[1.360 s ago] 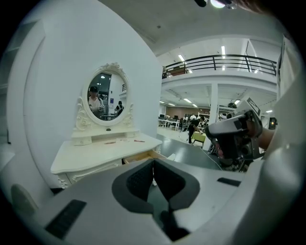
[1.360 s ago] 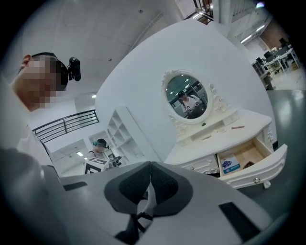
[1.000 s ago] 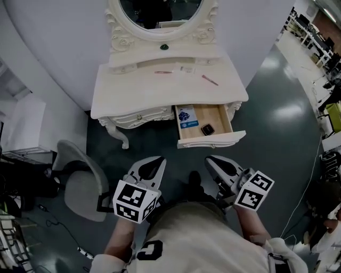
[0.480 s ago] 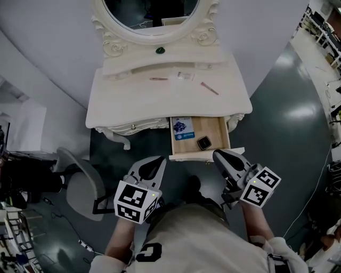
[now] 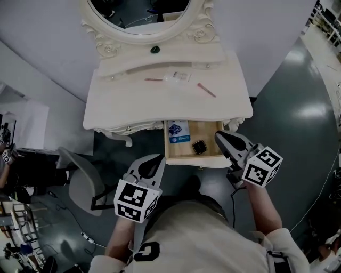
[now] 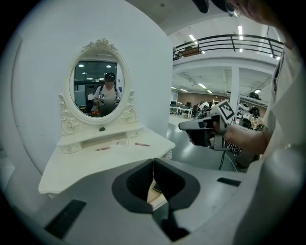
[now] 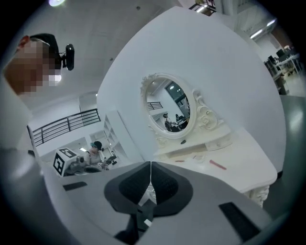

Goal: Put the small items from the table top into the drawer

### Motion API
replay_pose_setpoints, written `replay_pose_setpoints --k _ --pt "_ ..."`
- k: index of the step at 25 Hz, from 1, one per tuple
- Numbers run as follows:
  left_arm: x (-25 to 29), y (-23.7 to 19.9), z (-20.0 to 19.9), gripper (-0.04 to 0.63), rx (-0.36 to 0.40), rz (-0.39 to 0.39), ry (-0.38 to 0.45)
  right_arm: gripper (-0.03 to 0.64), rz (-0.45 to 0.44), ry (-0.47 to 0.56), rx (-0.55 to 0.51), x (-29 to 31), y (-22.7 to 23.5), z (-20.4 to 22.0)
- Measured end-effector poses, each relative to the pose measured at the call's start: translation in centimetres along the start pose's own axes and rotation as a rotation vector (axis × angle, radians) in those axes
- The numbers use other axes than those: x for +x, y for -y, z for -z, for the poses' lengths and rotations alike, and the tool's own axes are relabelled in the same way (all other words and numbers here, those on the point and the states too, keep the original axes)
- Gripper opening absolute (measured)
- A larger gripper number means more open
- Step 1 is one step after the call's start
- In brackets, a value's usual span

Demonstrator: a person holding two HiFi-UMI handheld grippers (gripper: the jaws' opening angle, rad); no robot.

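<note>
The white dressing table [image 5: 133,104] carries a thin reddish stick [image 5: 153,80], a clear packet [image 5: 178,76] and a pink stick [image 5: 206,90]. Its wooden drawer [image 5: 211,130] stands pulled out, holding a blue card [image 5: 178,131] and a small black item [image 5: 199,147]. My left gripper [image 5: 158,159] is shut and empty, just short of the drawer's front left. My right gripper [image 5: 219,136], also shut and empty, hovers over the drawer's front right corner. In the left gripper view the shut jaws [image 6: 153,161] point at the table, and the right gripper [image 6: 205,129] shows on the right.
An oval mirror [image 5: 139,16] stands at the table's back above a low shelf [image 5: 160,58]. A grey chair [image 5: 80,184] sits on the dark floor to the left. White shelving [image 5: 24,125] fills the far left.
Both grippers have moved forward to the table. The right gripper now reaches the drawer's front corner. The table and open drawer sit nearer in the head view.
</note>
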State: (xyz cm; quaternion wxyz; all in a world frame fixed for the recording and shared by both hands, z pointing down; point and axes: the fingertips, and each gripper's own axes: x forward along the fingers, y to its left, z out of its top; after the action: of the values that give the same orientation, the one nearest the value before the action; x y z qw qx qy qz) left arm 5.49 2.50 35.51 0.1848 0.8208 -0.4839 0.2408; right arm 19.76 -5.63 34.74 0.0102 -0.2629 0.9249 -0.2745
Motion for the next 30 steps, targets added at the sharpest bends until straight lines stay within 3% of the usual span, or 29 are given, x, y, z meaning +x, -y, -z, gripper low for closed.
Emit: replay_pose_setpoints --k 6,12,13,14,15,30 --pt "0.8 -0.4 -0.1 0.057 -0.014 -0.035 -0.014 0.026 0.024 -0.029 -0.061 2.4 4.6 -0.9" --pt "1.8 -1.6 0.4 0.057 -0.01 -0.048 -0.024 0.029 0.146 -0.118 -0.201 5.3 9.0 -0.8" --pt "2.1 -1.8 0.2 0.057 -0.009 -0.042 -0.022 0.042 0.149 -0.125 -0.199 5.8 9.5 -0.8" --pt "2.4 -2.0 0.0 0.057 -0.008 -0.033 -0.019 0.129 0.146 -0.132 -0.187 6.3 9.9 -0.8" --pt "2.7 -2.2 -0.2 0.057 -0.008 -0.024 -0.017 0.172 0.143 -0.14 -0.172 6.7 10.2 -0.8" --pt "6.2 -9.0 0.3 0.057 -0.04 0.007 -0.048 0.17 0.348 -0.37 -0.252 13.0 20.8 1.4"
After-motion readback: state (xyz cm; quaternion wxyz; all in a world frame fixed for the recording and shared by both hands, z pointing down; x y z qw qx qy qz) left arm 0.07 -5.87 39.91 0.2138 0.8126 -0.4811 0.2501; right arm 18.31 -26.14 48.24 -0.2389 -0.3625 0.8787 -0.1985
